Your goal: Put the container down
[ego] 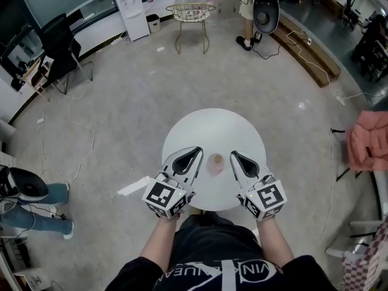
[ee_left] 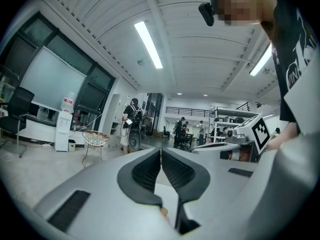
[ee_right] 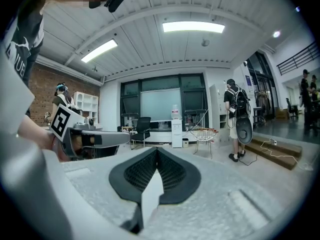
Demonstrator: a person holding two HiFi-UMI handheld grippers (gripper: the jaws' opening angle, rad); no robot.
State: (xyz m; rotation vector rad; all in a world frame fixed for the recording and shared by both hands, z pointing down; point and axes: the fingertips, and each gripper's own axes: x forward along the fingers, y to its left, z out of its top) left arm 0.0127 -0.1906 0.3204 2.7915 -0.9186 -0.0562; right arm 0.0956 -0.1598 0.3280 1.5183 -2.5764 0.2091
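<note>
Container (ego: 214, 163) stands on the round bench (ego: 212, 123), between left tool (ego: 197, 151) and right tool (ego: 234, 156), both pressed together and empty. Judged already set down; back both away slowly without nudging it.

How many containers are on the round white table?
1. The small pinkish container stands on the table between the left gripper and the right gripper, touching neither. Nothing seems to hide another.

container (ego: 215, 163) on table (ego: 212, 126), between left claw (ego: 195, 154); right claw (ego: 234, 157)
</note>
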